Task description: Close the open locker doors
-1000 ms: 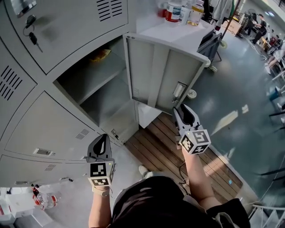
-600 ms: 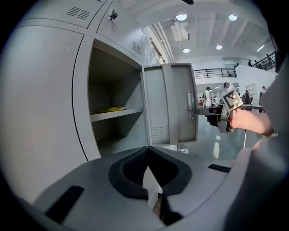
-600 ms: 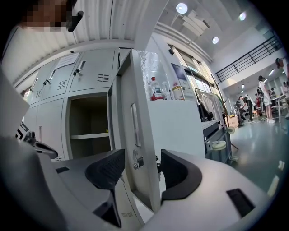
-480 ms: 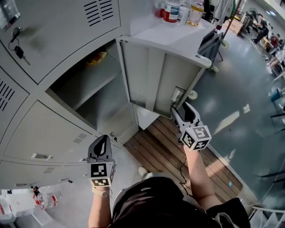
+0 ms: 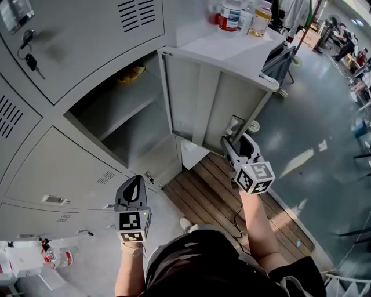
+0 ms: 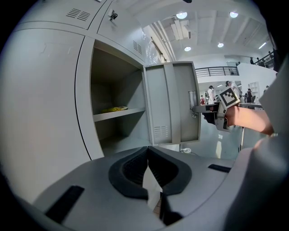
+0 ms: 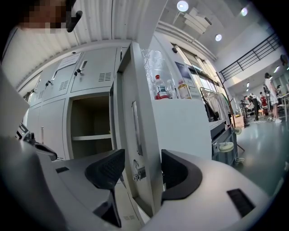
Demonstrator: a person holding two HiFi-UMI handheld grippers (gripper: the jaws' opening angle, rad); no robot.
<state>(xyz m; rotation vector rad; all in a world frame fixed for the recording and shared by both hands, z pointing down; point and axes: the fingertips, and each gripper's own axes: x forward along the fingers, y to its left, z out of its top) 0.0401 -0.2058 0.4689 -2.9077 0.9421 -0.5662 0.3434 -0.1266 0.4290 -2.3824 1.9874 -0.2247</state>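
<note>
The grey locker door (image 5: 214, 98) stands swung wide open in front of its empty compartment (image 5: 127, 122). My right gripper (image 5: 233, 141) is at the door's free edge near the latch, open at full width. In the right gripper view the door edge (image 7: 137, 135) and its latch stand between the pads of the right gripper (image 7: 142, 167); a gap shows on the left side. My left gripper (image 5: 133, 183) hangs low in front of the closed lower lockers, shut with nothing in it. The left gripper (image 6: 148, 160) looks at the open door (image 6: 171, 103) from further back.
A yellow item (image 5: 131, 72) lies on the shelf inside the open locker. Keys (image 5: 30, 58) hang in the closed door above. Bottles (image 5: 232, 14) stand on a white cabinet behind the door. Wooden slats (image 5: 203, 194) cover the floor below; a wheeled cart (image 5: 279, 58) stands beyond.
My right gripper has shifted a little up and left onto the door's free edge, and its jaws have spread wider. The left gripper has stayed where it was.
</note>
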